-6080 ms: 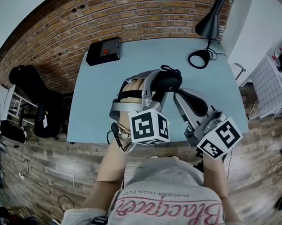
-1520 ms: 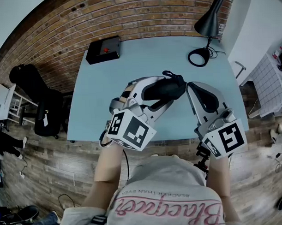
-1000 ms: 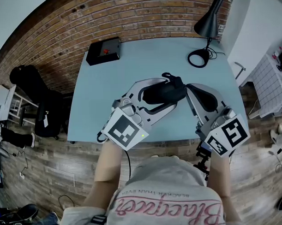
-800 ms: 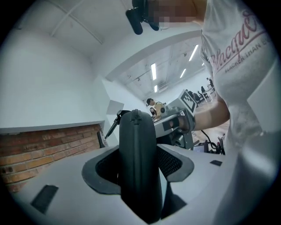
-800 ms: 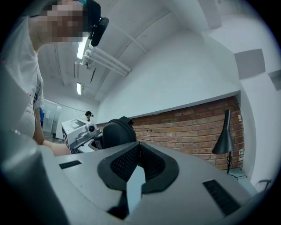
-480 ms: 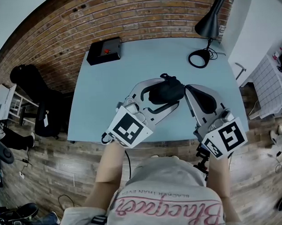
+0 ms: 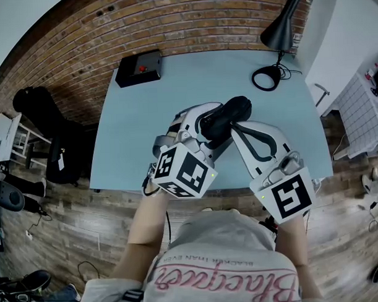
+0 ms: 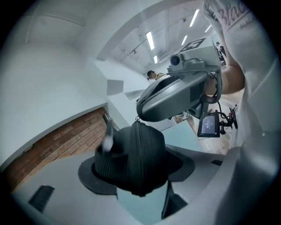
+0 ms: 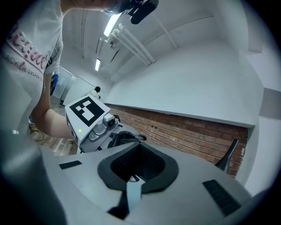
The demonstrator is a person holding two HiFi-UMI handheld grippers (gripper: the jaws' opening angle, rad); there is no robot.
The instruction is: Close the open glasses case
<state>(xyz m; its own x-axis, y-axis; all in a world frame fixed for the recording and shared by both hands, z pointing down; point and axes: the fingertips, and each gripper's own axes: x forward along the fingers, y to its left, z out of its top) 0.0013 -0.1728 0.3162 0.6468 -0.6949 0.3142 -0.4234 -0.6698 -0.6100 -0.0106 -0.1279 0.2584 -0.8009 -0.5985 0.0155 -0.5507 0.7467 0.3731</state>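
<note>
Fingers, left: the fingers (image 8: pixel 92 172) of the left gripper (image 8: pixel 138 172) pinch the black ribbed glasses case (image 8: pixel 136 158) from both sides. This grip likely keeps it from sliding or turning while the other gripper works on it.
Fingers, right: the fingers (image 9: pixel 172 169) of the right gripper (image 9: pixel 138 163) are pressed together on nothing. They form one blunt tip, better suited to pushing than to grasping.
Glasses case: held over the middle of the pale blue surface (image 7: pixel 132 118). Whether it rests on the surface cannot be told. Its seam faces the left gripper's camera and looks nearly shut; any remaining gap is hidden.
Relation: in the left gripper view, the right gripper's tip sits at the top end of the seam, touching the case or just beside it.
Judged step: one hand braces the case and the other presses it closed.
Risk: a push off the seam line could twist the case out of the pinch.
Bystanders: the lamp (image 7: pixel 281 29) and black box (image 7: pixel 138 68) stand well apart, at the far edge.
</note>
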